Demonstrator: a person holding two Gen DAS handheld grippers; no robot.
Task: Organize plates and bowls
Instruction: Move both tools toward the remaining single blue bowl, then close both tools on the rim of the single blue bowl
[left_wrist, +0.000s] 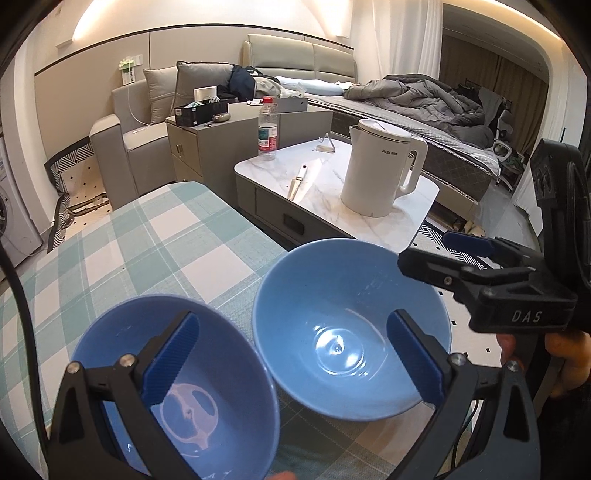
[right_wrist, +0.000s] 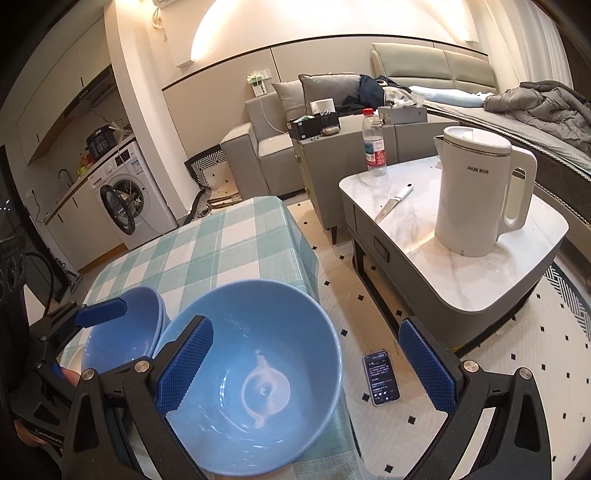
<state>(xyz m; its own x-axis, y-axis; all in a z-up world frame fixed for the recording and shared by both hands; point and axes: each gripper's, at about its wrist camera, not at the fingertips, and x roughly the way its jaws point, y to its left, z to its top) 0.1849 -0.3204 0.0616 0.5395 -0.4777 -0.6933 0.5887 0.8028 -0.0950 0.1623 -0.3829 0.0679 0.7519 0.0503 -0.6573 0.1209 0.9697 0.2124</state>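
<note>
left gripper (left_wrist: 291, 358): jaws apart, over two blue bowls (left_wrist: 351, 328) | right gripper (right_wrist: 306, 365): jaws apart, straddling right bowl's (right_wrist: 255, 369) rim | checked tablecloth (left_wrist: 147, 251) beneath

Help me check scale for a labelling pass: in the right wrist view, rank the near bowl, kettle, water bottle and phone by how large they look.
Largest to smallest as they look:
1. near bowl, though closeness to the camera inflates it
2. kettle
3. water bottle and phone: look alike, so unranked
</note>
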